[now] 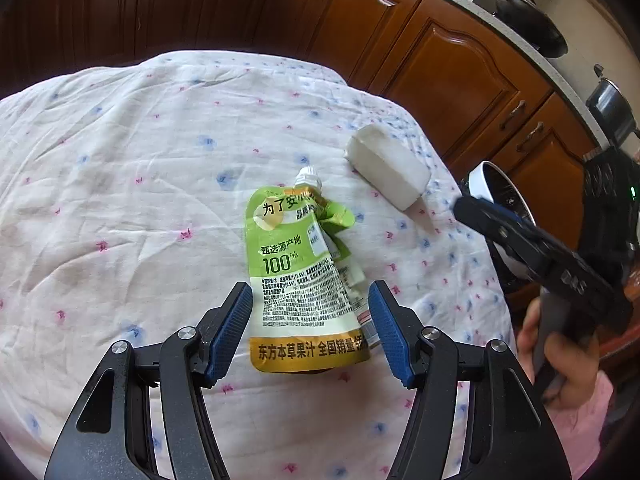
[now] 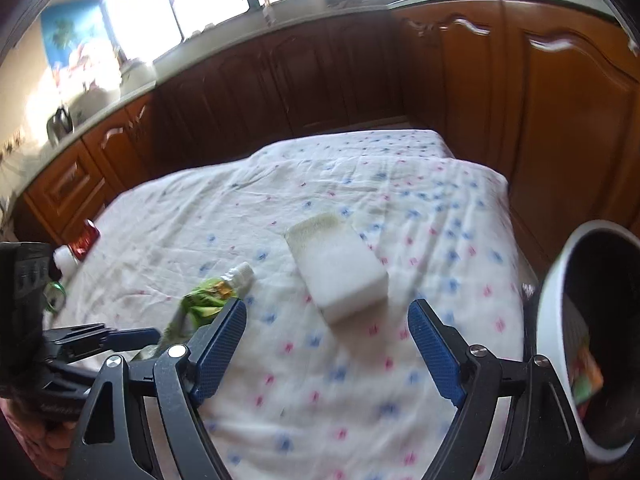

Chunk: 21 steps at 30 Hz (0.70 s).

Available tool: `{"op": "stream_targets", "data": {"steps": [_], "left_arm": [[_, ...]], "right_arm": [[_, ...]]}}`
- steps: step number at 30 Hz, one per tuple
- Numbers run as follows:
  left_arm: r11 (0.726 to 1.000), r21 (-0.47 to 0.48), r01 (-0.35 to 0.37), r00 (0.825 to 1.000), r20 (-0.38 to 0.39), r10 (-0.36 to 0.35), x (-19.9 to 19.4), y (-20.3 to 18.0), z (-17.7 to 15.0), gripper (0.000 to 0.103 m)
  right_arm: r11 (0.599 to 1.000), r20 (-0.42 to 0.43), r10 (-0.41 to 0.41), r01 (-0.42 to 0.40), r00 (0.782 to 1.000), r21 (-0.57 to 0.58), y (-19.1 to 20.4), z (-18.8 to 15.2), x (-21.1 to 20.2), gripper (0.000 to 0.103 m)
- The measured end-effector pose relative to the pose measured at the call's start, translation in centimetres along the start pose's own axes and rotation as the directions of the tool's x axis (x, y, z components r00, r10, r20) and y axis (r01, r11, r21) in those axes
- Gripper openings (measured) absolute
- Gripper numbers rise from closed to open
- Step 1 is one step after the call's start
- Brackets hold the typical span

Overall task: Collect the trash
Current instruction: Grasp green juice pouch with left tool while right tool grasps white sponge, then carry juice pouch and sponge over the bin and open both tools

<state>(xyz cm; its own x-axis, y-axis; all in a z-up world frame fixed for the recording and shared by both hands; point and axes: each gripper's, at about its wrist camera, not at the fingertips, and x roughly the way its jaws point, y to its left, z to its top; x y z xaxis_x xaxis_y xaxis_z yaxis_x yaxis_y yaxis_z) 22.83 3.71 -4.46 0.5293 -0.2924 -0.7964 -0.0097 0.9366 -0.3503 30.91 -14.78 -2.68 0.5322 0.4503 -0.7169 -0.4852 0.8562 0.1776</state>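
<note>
A crumpled green juice pouch (image 1: 304, 272) with a white cap lies flat on the flowered cloth (image 1: 140, 200). My left gripper (image 1: 311, 289) is open just over it, and its blue pads stand on either side of the pouch's lower half without pressing it. A white foam block (image 1: 386, 168) lies further off to the right. In the right wrist view my right gripper (image 2: 328, 307) is open and empty, with the white block (image 2: 340, 268) just ahead of its tips. The pouch (image 2: 204, 304) lies to the left of it.
A white bin (image 2: 556, 288) with a dark inside stands off the table's right edge, with colourful wrappers (image 2: 588, 376) in it. A small white bottle (image 2: 66, 258) and a red thing (image 2: 86, 236) sit at the far left edge. Brown cabinets (image 2: 320, 80) surround the table.
</note>
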Motion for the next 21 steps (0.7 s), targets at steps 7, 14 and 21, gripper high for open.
{"op": "stream_targets", "data": {"steps": [7, 14, 21], "left_arm": [[1.0, -0.005, 0.001, 1.0, -0.02, -0.001, 0.9, 0.1, 0.4, 0.061], [1.0, -0.004, -0.006, 1.0, -0.026, 0.006, 1.6, 0.3, 1.1, 0.06], [1.0, 0.025, 0.012, 1.0, 0.0, -0.012, 1.7, -0.2, 1.4, 0.05]], "right_arm": [[1.0, -0.063, 0.014, -0.015, 0.998, -0.013, -0.7, 1.6, 4.2, 0.083], [0.997, -0.043, 0.03, -0.027, 0.999, 0.077, -1.8, 0.6, 3.4, 0.055], [0.984, 0.069, 0.037, -0.048, 0.997, 0.169, -1.5, -2.4, -2.3, 0.055]]}}
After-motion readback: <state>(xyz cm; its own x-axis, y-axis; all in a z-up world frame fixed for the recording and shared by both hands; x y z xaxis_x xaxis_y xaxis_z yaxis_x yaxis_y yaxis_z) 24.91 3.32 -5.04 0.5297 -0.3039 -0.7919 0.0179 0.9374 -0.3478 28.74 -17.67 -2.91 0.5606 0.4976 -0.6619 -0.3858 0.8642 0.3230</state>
